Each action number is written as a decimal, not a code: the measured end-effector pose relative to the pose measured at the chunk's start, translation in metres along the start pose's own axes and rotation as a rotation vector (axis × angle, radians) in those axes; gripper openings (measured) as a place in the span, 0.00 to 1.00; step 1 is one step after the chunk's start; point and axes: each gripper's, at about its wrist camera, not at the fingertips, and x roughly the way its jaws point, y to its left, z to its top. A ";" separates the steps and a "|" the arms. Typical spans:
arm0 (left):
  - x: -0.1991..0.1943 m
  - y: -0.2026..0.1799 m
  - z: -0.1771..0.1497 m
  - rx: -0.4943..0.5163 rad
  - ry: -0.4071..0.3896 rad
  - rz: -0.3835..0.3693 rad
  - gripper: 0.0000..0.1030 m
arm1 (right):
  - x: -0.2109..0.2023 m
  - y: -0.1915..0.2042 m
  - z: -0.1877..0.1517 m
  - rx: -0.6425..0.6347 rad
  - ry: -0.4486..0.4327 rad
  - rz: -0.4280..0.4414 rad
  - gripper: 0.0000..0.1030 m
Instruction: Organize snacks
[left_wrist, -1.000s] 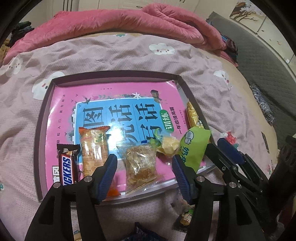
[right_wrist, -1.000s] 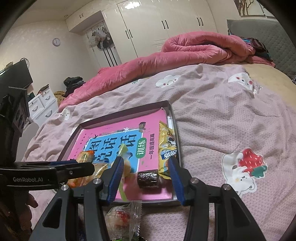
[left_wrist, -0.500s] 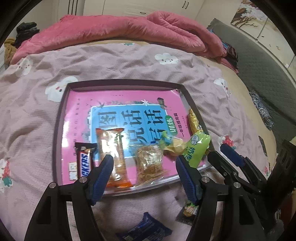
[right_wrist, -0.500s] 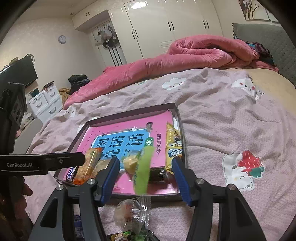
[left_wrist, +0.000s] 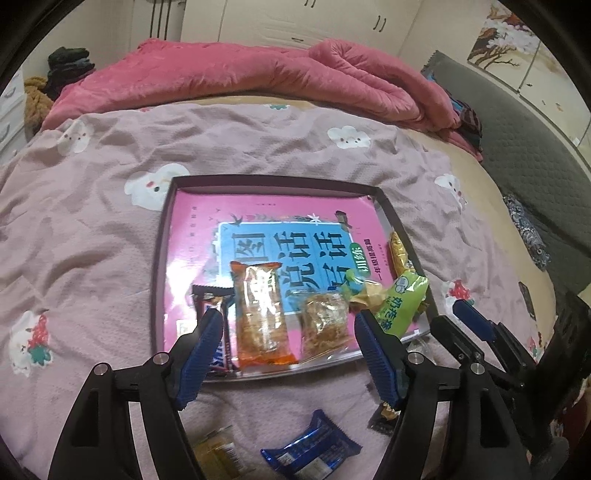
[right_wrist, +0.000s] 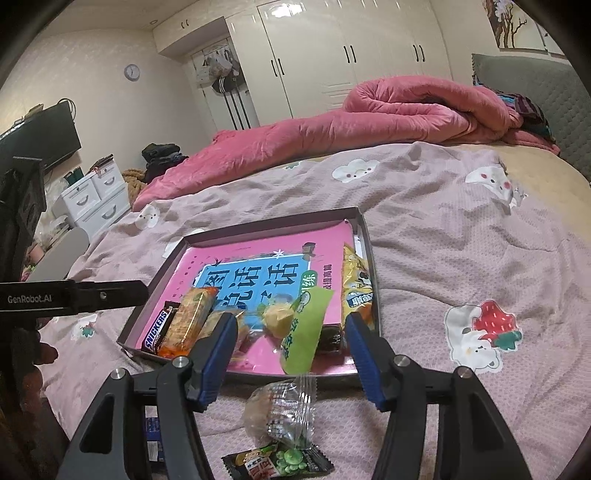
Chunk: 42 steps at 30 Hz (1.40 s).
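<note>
A dark tray on the bed holds a pink book. Along its near edge lie a Snickers bar, an orange packet, a clear packet of brown snack, a yellow candy and a green packet. My left gripper hovers over that edge, jaws opening, nothing pressed between them. My right gripper is at the tray's near right corner, jaws opening. The green packet stands between its fingers, untouched.
A yellow packet lies along the tray's right rim, a dark wrapped piece beside it. Loose on the pink sheet nearer me are a blue packet, a clear packet and a black-green packet. A pink quilt is heaped behind.
My left gripper has pulled back and up from the tray, so the loose packets on the sheet now show. Both grippers' jaws have widened. The green packet now shows between the right fingers.
</note>
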 end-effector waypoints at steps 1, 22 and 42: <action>-0.002 0.001 -0.001 -0.002 -0.001 0.001 0.73 | -0.001 0.001 0.000 -0.002 0.001 -0.002 0.60; -0.024 0.024 -0.027 -0.005 0.001 0.013 0.73 | -0.019 0.017 -0.009 -0.033 0.022 -0.023 0.63; -0.025 0.015 -0.047 0.056 0.034 -0.012 0.73 | -0.025 0.028 -0.021 -0.050 0.069 -0.003 0.65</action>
